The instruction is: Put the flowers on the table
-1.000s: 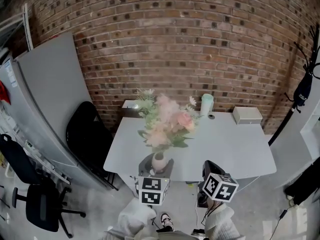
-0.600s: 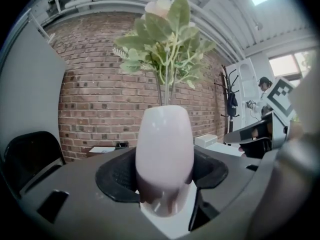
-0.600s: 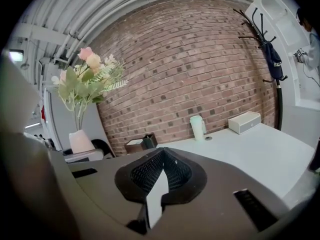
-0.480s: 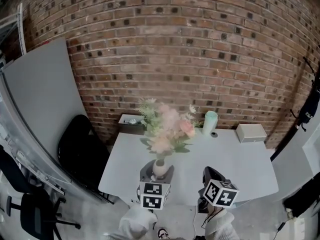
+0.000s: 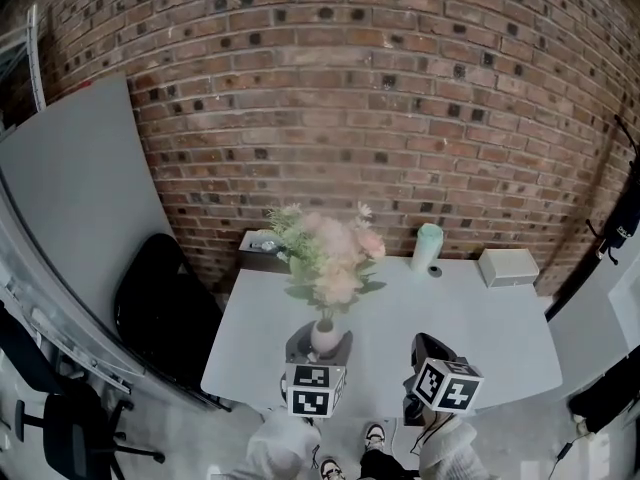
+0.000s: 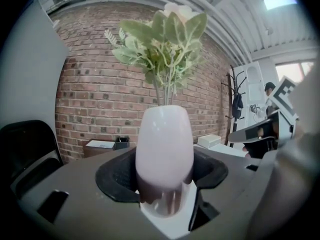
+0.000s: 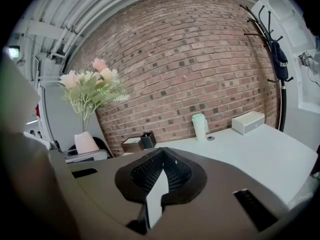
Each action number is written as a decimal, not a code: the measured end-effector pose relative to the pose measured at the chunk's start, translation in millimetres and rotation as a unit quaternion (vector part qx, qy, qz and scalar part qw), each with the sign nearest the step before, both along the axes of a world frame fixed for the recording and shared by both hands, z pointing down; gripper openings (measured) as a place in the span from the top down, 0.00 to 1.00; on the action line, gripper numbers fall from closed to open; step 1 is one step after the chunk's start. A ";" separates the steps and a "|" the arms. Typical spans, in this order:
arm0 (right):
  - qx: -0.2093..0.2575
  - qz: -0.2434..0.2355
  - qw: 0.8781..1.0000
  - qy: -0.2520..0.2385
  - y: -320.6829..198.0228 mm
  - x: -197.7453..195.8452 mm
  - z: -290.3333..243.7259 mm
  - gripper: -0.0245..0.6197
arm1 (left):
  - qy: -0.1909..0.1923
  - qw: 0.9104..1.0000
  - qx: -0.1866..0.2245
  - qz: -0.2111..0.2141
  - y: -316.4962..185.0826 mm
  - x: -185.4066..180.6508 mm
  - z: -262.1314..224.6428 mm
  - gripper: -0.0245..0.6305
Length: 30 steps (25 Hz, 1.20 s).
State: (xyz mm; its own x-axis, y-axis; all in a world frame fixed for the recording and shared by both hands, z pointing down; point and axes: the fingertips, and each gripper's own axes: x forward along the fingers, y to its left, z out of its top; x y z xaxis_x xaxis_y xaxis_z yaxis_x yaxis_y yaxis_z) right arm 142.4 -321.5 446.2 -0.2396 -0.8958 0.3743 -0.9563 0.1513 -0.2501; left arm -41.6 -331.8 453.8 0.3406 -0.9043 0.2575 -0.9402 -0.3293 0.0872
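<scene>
**Upright vase gripped in the left claw, over the near side of the worktop**

Grips the white vase (image 6: 165, 149) low on its body with the left claw (image 6: 165, 189), jaws closed against both flanks. Holds it upright, long axis vertical, with the pink and green flowers (image 5: 325, 253) fanning straight above. Hangs over the near left part of the grey worktop (image 5: 480, 318), close to its front edge; cannot tell whether the base touches the surface. Carries nothing in the right claw (image 7: 159, 184), jaws pressed together, just right of the vase. Probably calls for a straight lowering, with bare surface directly under the vase. Leaves the mint tumbler (image 5: 428, 246) and white box (image 5: 508, 266) well apart, near the far edge.
</scene>
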 end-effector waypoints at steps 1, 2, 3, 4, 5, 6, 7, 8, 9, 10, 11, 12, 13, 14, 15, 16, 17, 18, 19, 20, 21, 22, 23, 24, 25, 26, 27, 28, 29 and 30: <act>-0.001 -0.003 1.000 0.002 -2.5 -2.7 0.6 0.93 | -0.001 1.000 -0.001 -0.001 -2.1 -1.5 1.9 0.53; -0.001 -0.007 1.000 0.005 -5.2 -5.4 1.0 0.93 | -0.001 1.000 -0.001 -0.003 -4.4 -3.4 3.7 0.53; -0.001 -0.011 1.000 0.008 -8.1 -8.1 0.9 0.93 | -0.001 1.000 -0.001 -0.006 -6.9 -5.5 5.1 0.53; -0.001 -0.013 1.000 0.011 -11.4 -10.1 0.1 0.93 | -0.001 1.000 -0.001 -0.009 -9.7 -7.7 6.1 0.53; 0.000 -0.015 1.000 0.013 -15.0 -11.5 -0.9 0.93 | -0.001 1.000 -0.001 -0.011 -13.0 -9.6 6.8 0.53; 0.001 -0.016 1.000 0.014 -18.8 -12.2 -1.9 0.93 | 0.000 1.000 -0.002 -0.013 -16.4 -10.9 7.0 0.53; 0.001 -0.016 1.000 0.014 -22.9 -12.6 -2.6 0.93 | 0.001 1.000 -0.003 -0.014 -19.8 -11.8 6.6 0.53; 0.001 -0.016 1.000 0.013 -27.0 -12.7 -3.1 0.93 | 0.003 1.000 -0.003 -0.014 -23.0 -12.3 5.7 0.53; 0.001 -0.016 1.000 0.012 -31.2 -12.8 -3.2 0.93 | 0.005 1.000 -0.003 -0.013 -25.9 -12.4 4.7 0.53; 0.001 -0.015 1.000 0.012 -35.3 -12.7 -3.2 0.93 | 0.004 1.000 -0.003 -0.011 -28.8 -12.4 3.7 0.53; 0.001 -0.014 1.000 0.013 -39.6 -12.5 -3.3 0.93 | 0.002 1.000 -0.002 -0.010 -32.2 -12.3 2.9 0.53; 0.001 -0.014 1.000 0.014 -43.8 -12.3 -3.3 0.93 | -0.001 1.000 -0.001 -0.010 -36.0 -12.3 2.2 0.53; 0.001 -0.015 1.000 0.016 -48.0 -12.2 -2.9 0.93 | -0.003 1.000 0.000 -0.010 -40.4 -12.4 1.5 0.53; 0.000 -0.016 1.000 0.016 -52.2 -12.1 -1.8 0.93 | -0.005 1.000 0.001 -0.011 -44.8 -12.5 0.9 0.53; -0.001 -0.017 1.000 0.017 -56.4 -11.9 -0.7 0.93 | -0.005 1.000 0.002 -0.012 -49.2 -12.5 0.2 0.53; -0.002 -0.018 1.000 0.017 -60.7 -11.4 0.3 0.93 | -0.005 1.000 0.003 -0.013 -53.4 -12.3 -0.6 0.53; -0.003 -0.018 1.000 0.016 -65.2 -10.7 1.4 0.93 | -0.005 1.000 0.003 -0.014 -57.6 -11.8 -1.3 0.53; -0.005 -0.018 1.000 0.016 -69.9 -10.1 2.5 0.93 | -0.006 1.000 0.003 -0.015 -61.9 -11.4 -1.5 0.53; -0.005 -0.019 1.000 0.015 -75.0 -9.8 3.1 0.93 | -0.008 1.000 0.003 -0.016 -66.9 -11.2 -1.1 0.53; -0.005 -0.020 1.000 0.014 -80.6 -9.9 3.4 0.93 | -0.011 1.000 0.004 -0.017 -72.4 -11.2 -0.8 0.53; -0.005 -0.021 1.000 0.012 -86.2 -10.0 3.4 0.93 | -0.013 1.000 0.004 -0.018 -78.2 -11.2 -1.0 0.53; -0.005 -0.023 1.000 0.011 -91.9 -10.0 3.4 0.93 | -0.015 1.000 0.004 -0.019 -83.8 -10.7 -1.3 0.53; -0.005 -0.025 1.000 0.009 -97.5 -9.7 3.6 0.93 | -0.016 1.000 0.003 -0.020 -89.3 -9.8 -1.5 0.53; -0.006 -0.027 1.000 0.007 -103.3 -9.2 4.0 0.93 | -0.017 1.000 0.002 -0.020 -94.7 -8.4 -1.6 0.53; -0.006 -0.028 1.000 0.005 -109.4 -8.5 4.5 0.93 | -0.018 1.000 0.000 -0.020 -100.6 -6.6 -1.8 0.53; -0.006 -0.030 1.000 0.003 -116.1 -7.9 5.1 0.93 | -0.019 1.000 0.000 -0.020 -107.2 -4.8 -2.1 0.53; -0.006 -0.033 0.999 0.001 -123.7 -7.6 5.6 0.93 | -0.021 1.000 -0.001 -0.019 -114.7 -3.0 -2.3 0.53; -0.007 -0.036 0.999 0.001 -132.0 -7.9 6.3 0.93 | -0.023 1.000 -0.001 -0.018 -123.1 -1.5 -2.4 0.53; -0.007 -0.039 0.999 0.002 -140.6 -8.4 7.5 0.93 | -0.025 1.000 -0.001 -0.018 -131.9 -0.1 -2.0 0.53; -0.009 -0.043 0.999 0.004 -149.0 -9.2 9.8 0.93 | -0.027 0.999 -0.001 -0.018 -140.3 1.4 -0.8 0.53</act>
State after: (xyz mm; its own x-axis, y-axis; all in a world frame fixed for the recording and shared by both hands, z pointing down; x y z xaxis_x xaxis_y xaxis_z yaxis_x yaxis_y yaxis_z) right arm 133.3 -470.5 456.0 -0.3133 -0.8649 0.3922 -0.9416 0.2293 -0.2465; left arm -40.2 -472.1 453.0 0.2943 -0.9147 0.2769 -0.9545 -0.2958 0.0376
